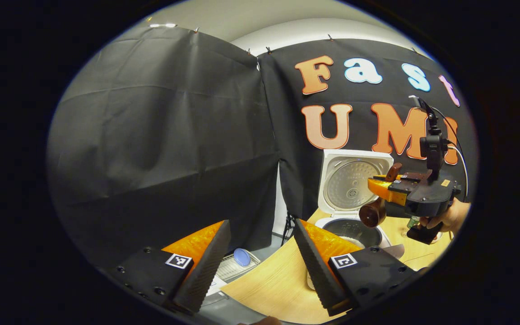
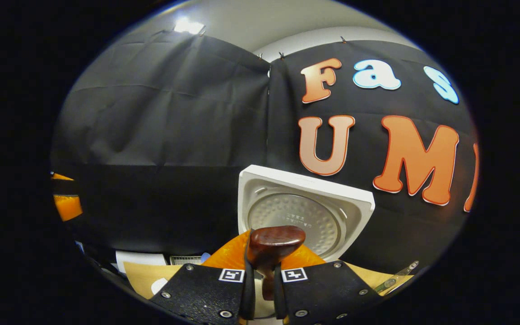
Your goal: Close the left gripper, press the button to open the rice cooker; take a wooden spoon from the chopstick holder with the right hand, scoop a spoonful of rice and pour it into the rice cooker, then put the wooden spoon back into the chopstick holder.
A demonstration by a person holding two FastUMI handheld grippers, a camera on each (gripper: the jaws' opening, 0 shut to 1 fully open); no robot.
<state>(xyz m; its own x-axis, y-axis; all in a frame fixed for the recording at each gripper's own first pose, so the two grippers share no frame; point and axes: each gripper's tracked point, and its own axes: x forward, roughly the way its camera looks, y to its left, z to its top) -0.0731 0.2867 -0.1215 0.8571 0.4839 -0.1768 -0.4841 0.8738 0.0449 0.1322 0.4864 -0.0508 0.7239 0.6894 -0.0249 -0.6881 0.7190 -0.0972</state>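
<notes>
In the left gripper view my left gripper (image 1: 260, 266) hangs with its fingers spread wide apart, gripping nothing, over the near edge of the wooden tabletop (image 1: 269, 284). At about four o'clock from the middle of that view stands the rice cooker (image 1: 355, 198), its white lid raised upright and the inner pot exposed below, with something pale on the pot's floor. Just right of the lid, at three o'clock, my right gripper (image 1: 377, 187) is held by a hand (image 1: 449, 216) above the open pot. It clasps the wooden spoon (image 1: 373, 214), whose dark round bowl hangs down below the fingertips, over the pot's rim.

In the right gripper view my right gripper's fingers (image 2: 237, 280) are clamped on the spoon's handle at six o'clock, the handle's reddish-brown end rising between them. Behind it the cooker's lid stands open, its dimpled metal inside facing me. I cannot tell whether the spoon carries rice.
</notes>
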